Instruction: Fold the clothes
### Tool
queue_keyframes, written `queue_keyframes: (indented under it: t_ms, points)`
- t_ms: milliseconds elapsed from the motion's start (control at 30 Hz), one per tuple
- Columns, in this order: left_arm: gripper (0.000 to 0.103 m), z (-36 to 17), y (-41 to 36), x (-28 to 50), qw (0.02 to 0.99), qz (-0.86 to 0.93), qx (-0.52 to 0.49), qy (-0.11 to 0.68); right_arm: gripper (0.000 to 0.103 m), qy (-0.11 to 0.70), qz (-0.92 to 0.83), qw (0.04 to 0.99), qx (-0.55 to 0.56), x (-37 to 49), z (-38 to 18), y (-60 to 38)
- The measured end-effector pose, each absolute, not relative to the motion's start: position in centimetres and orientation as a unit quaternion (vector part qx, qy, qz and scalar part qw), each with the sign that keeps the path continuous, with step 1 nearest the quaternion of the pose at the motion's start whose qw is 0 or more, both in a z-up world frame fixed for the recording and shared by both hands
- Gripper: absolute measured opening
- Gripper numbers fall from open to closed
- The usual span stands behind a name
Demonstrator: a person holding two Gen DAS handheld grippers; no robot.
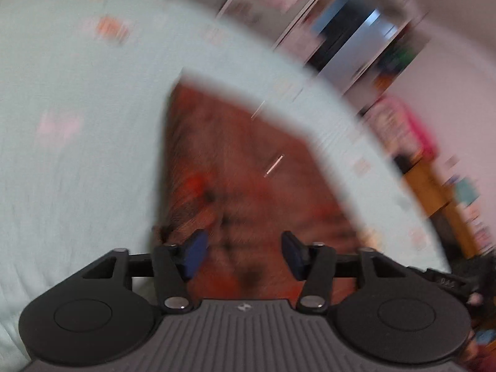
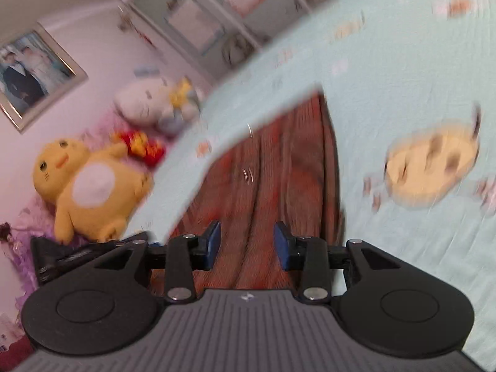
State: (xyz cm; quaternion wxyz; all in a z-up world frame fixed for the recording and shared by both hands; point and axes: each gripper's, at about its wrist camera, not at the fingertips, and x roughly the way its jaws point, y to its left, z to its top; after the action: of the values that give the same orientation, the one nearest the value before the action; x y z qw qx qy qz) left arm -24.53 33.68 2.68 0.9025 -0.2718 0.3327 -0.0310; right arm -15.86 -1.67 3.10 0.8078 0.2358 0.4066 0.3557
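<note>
A reddish-brown garment (image 1: 248, 170) with darker marks lies on a pale mint bed sheet (image 1: 77, 155). Both views are motion-blurred. My left gripper (image 1: 244, 252) is open just above the garment's near part, its blue pads (image 1: 195, 254) apart with cloth showing between them. In the right wrist view the same garment (image 2: 279, 170) runs away from me in long folds. My right gripper (image 2: 247, 245) is open over its near end, blue pads (image 2: 214, 245) apart and holding nothing.
The sheet (image 2: 403, 263) carries a yellow cartoon print (image 2: 431, 167). A yellow plush toy (image 2: 90, 186), a white plush (image 2: 152, 102) and a red item (image 2: 142, 145) sit by the bed's far left. A framed photo (image 2: 31, 74) hangs on the wall. Shelving (image 1: 356, 31) stands beyond the bed.
</note>
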Motion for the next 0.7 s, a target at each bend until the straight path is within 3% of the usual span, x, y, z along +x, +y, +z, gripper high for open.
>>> queue_keyframes:
  t_ms: [33,67,200,333,467,533,567,600,667,700]
  points:
    - [0.041,2.2,33.6,-25.2,0.914,-0.034,-0.256,0.313,0.01,0.403,0.358,0.81,0.23,-16.3,2.1,-1.7]
    - [0.041,1.8,33.6,-25.7,0.922,-0.037,-0.246,0.298,0.008,0.392,0.363,0.814,0.228,-17.0,1.2,-1.8]
    - [0.042,2.2,33.7,-25.6,0.92,-0.037,-0.254,0.298,0.009,0.379,0.368,0.821,0.216,-17.4,1.4,-1.8]
    - [0.047,5.2,32.7,-27.1,0.926,-0.013,-0.232,0.298,0.017,0.373,0.374,0.828,0.19,-17.8,4.5,-1.3]
    - [0.056,8.5,29.8,-28.8,0.956,-0.033,-0.159,0.244,0.019,0.33,0.367,0.839,0.23,-17.0,7.1,-2.1]
    - [0.068,7.9,28.5,-28.6,0.963,-0.058,-0.122,0.234,0.019,0.327,0.357,0.843,0.236,-16.2,7.3,-1.8]
    - [0.068,6.7,28.3,-27.9,0.958,-0.053,-0.114,0.258,0.02,0.333,0.347,0.845,0.236,-15.9,6.7,-1.5]
    - [0.06,5.1,28.5,-27.3,0.948,-0.039,-0.126,0.29,0.02,0.344,0.338,0.844,0.237,-15.8,5.9,-1.4]
    - [0.061,3.1,29.0,-27.2,0.943,-0.03,-0.134,0.303,0.019,0.38,0.309,0.838,0.24,-15.9,3.0,-1.2]
    - [0.063,2.5,29.0,-27.5,0.946,-0.03,-0.127,0.296,0.014,0.375,0.308,0.838,0.249,-16.2,1.8,-1.3]
